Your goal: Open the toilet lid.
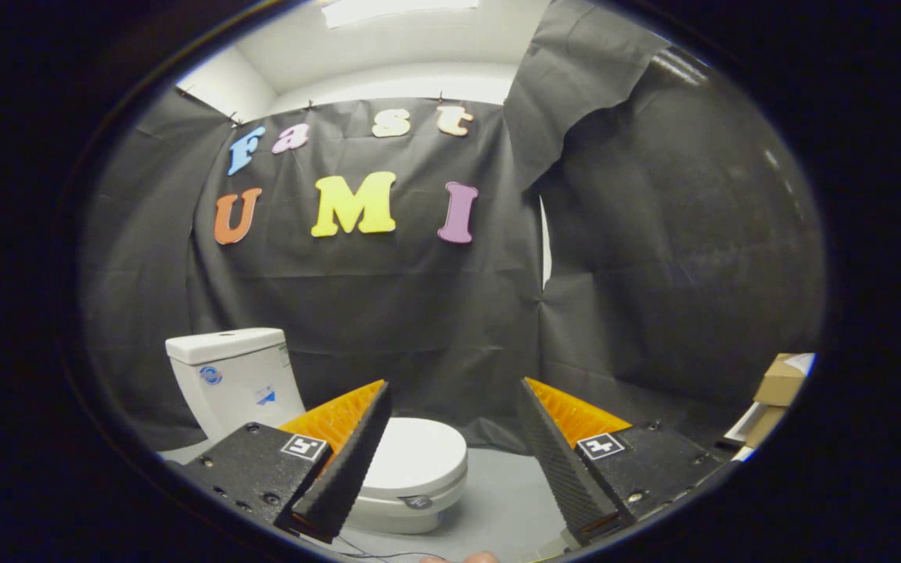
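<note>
Lid (415, 453) is down flat on the bowl (396, 512), shut, nothing touching it; it sits on the floor (497, 500) ahead of the gripper (454, 399) and a bit to the left, partly behind the left finger (345, 461); tank (231, 375) stands upright behind it against the black cloth wall (388, 313). Some small grey bit at the front of the bowl rim, can't tell what it is tbh.

Claw is spread wide, nothing between the fingers, both well clear of the toilet; right finger (556, 450) is over bare floor. So imo the approach isn't done yet, lid not touched.

What could go wrong from here: lid front edge looks smooth and rounded w/ not much lip showing; a finger going in too shallow could just skid off the top instead of hooking under; come in too low and it catches the seat too, so both lift together. Gripper's also off to the right of the lid, so w/o recentering one finger may miss it altogether; let go before it leans on the tank and it prob slams back down.

Cardboard boxes (779, 383) far right by the wall, well out of the way.
</note>
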`<action>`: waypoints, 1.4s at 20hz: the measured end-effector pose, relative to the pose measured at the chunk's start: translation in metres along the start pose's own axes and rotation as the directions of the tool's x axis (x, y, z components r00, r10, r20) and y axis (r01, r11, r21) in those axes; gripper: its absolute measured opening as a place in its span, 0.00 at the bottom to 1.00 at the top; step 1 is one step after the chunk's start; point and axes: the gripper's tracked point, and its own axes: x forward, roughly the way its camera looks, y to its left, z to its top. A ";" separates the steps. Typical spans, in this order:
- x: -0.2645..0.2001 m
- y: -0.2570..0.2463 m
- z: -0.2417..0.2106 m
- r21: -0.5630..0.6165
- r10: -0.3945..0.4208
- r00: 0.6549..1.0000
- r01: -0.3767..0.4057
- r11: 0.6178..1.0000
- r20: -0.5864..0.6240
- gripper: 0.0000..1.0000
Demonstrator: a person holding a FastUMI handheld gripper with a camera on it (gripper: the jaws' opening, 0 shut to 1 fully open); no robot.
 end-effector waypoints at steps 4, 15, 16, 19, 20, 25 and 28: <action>0.018 0.019 -0.025 0.018 0.023 0.995 -0.022 1.000 -0.096 1.00; 0.058 0.045 -0.126 0.294 0.128 0.914 -0.010 0.956 -0.384 0.99; 0.058 0.045 -0.139 0.321 0.134 0.902 0.005 0.947 -0.410 0.99; 0.060 0.049 -0.169 0.357 0.144 0.869 0.040 0.933 -0.473 0.99; 0.062 0.052 -0.178 0.367 0.152 0.859 0.044 0.929 -0.489 0.99; 0.061 0.061 -0.218 0.422 0.199 0.810 0.065 0.904 -0.551 0.98; 0.061 0.067 -0.245 0.476 0.251 0.772 0.075 0.876 -0.584 0.98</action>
